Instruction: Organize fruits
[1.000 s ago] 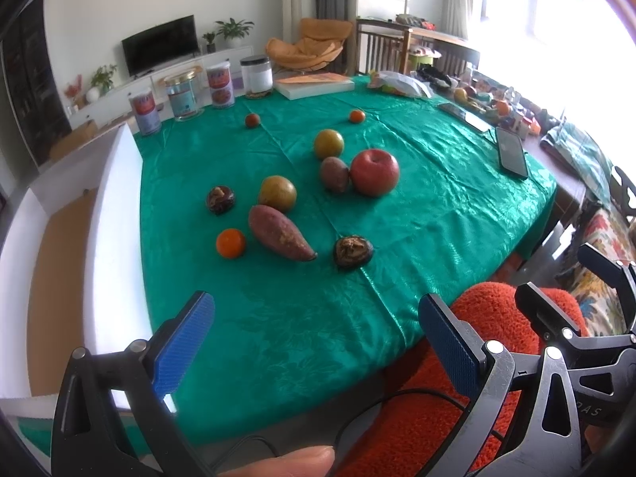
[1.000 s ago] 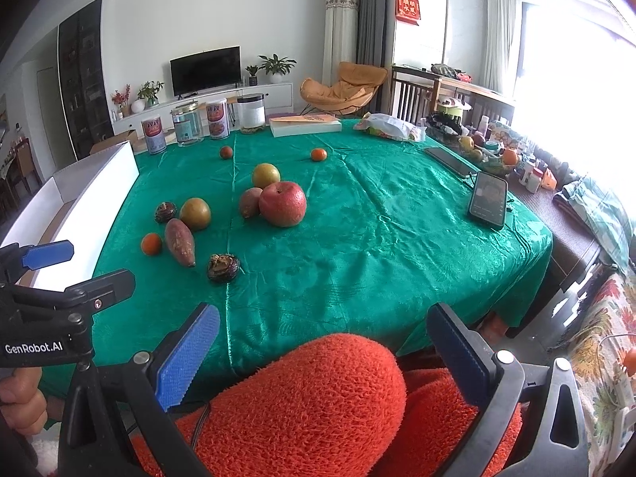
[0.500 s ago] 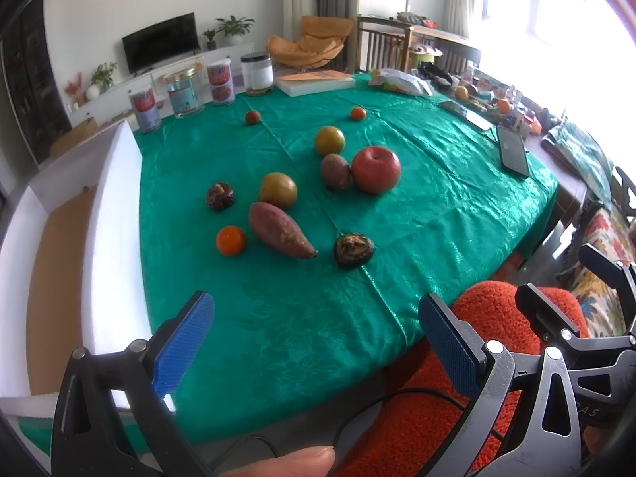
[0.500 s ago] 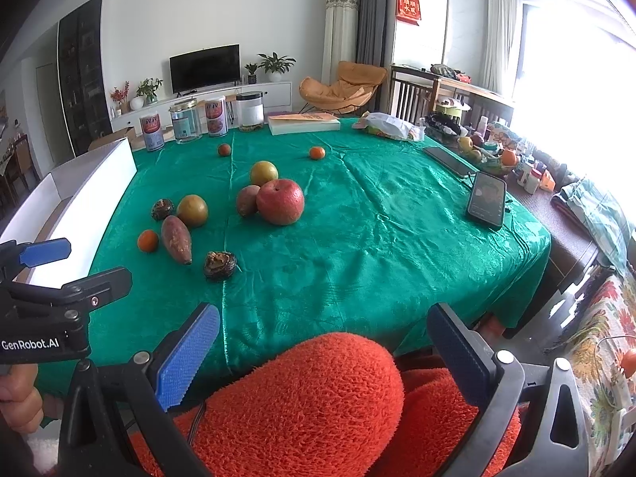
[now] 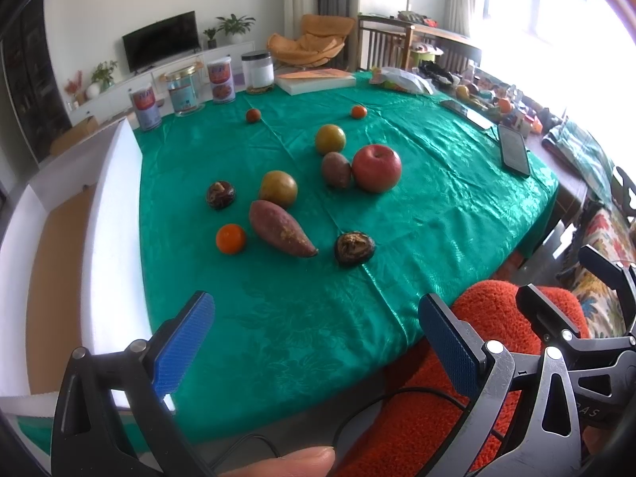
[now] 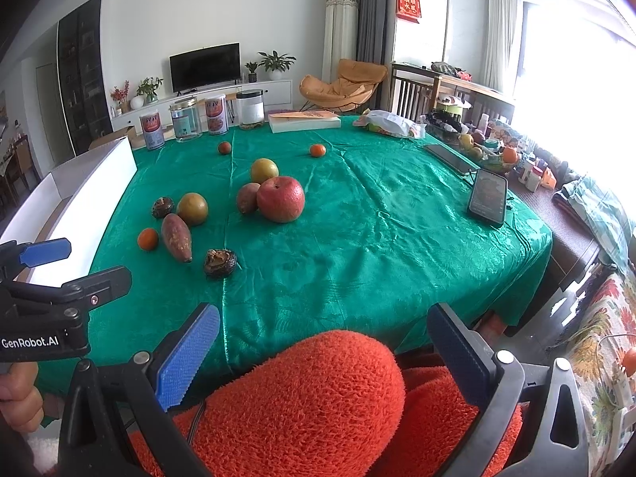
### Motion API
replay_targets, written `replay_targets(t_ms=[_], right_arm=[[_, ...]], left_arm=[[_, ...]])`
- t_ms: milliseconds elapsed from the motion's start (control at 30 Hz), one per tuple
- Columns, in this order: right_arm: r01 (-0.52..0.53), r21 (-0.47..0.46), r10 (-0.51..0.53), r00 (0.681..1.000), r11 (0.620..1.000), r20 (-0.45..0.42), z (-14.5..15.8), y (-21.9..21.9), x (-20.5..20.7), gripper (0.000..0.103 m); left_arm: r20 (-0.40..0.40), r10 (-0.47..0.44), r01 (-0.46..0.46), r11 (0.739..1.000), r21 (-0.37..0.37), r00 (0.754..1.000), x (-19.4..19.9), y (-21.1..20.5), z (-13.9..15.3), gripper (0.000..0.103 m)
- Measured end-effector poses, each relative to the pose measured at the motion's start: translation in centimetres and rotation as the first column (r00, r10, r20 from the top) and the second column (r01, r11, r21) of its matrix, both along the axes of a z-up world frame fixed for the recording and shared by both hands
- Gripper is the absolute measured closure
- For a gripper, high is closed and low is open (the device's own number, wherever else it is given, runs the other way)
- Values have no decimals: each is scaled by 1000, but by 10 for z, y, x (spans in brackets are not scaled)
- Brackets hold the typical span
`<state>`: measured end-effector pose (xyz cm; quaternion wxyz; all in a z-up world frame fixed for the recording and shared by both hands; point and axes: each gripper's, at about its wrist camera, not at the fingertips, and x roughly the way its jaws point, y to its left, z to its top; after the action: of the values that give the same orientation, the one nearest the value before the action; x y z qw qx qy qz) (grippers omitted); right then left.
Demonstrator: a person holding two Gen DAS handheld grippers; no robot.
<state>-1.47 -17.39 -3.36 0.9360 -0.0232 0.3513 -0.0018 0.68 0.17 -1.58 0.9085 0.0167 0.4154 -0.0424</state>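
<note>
The fruit sits loose in the middle of the desk [image 5: 437, 206], nothing sorted yet: big red apple [image 5: 376, 167] touching a small brownish fruit [image 5: 336, 169], two yellow-green round ones [image 5: 278, 189] [image 5: 330, 139], a sweet potato [image 5: 280, 228] lying on its side, a near orange [image 5: 230, 238] beside it, two more small oranges [image 5: 358, 111] [image 5: 253, 115] farther back, and two dark wrinkly things [image 5: 353, 248] [image 5: 220, 194] that look dried out or cracked open.

What I'd worry about: almost everything here is round and smooth-skinned, and the green cloth [image 6: 377, 238] is shiny and creased, so a nudge from one finger could send a fruit rolling, maybe off the near edge. The apple looks wide for a pinch, so an off-centre squeeze could squirt it out. The wrinkly dark ones look brittle and might crumble if clamped hard. The sweet potato is tapered, so grabbing near the tip would probably let it swing.

The white box [image 5: 103, 214] along the left edge looks like foam with a cardboard-brown floor; I'm guessing that's where things go.

Both grippers hang back over the near edge, well short of any fruit. The left hand-held gripper [image 5: 314, 338] is spread wide with nothing in it, and so is the right hand-held gripper [image 6: 324, 346], blue textured pads showing, above fuzzy orange-red fabric [image 6: 318, 389].

A phone [image 6: 488, 197] lies off to the right, and cans [image 6: 216, 116] stand along the back.
</note>
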Motion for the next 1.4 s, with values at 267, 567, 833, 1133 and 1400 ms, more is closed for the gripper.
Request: replay_targets(t_ms=[267,567,833,1133,1400], right_arm=[[-2,3,2,1000,1000,-4,-1,0,0,0],[-2,4,2,1000,1000,-6,-2,0,1,0],[-2,5,2,1000,1000,-7,-2,0,1,0],[-98,-119,95,995,988,-28,17,-7,7,0],[-88,-876,19,996,475,-90,80,-16,11,0]], left_arm=[[-3,0,0,1000,-1,1000,0,0,0,0],[-4,1,-1,1000,-2,1000,0,1,-2,0],[-4,1,-1,1000,-1,1000,0,1,-2,0],[-2,9,-9,1000,-2,1000,1,4,-3,0],[-26,46,-47,998,-46,999,10,10,-7,0]])
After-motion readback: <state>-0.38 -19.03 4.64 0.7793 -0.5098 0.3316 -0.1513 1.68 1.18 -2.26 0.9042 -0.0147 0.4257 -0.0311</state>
